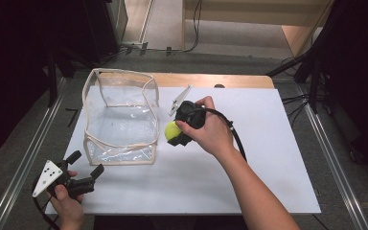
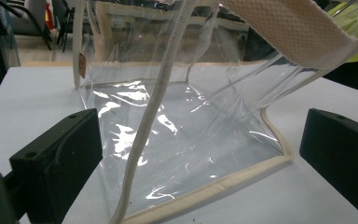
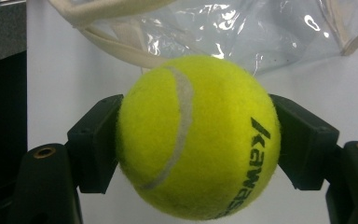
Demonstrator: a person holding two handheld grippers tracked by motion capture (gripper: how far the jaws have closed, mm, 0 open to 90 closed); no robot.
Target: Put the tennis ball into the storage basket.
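- Your right gripper (image 1: 173, 135) is clamping a yellow tennis ball (image 1: 172, 130); in the right gripper view both black jaws are pressing on opposite sides of the tennis ball (image 3: 198, 137), with the printed lettering facing the camera.
- You are holding that ball just beside the right wall of the clear bag (image 1: 120, 117), close above the white table cover (image 1: 268, 158).
- The clear bag is standing open-topped on the left half of the cover, its cream trim running round the rim and base, and its plastic is crinkling behind the ball in the right gripper view (image 3: 242, 28).
- Your left gripper (image 1: 85, 164) is resting near the front left corner of the cover with its jaws standing apart and nothing between them.
- In the left gripper view those jaws are pointing at the bag (image 2: 182, 135), just short of its near bottom edge, with a cream strap (image 2: 144, 140) hanging down in front.
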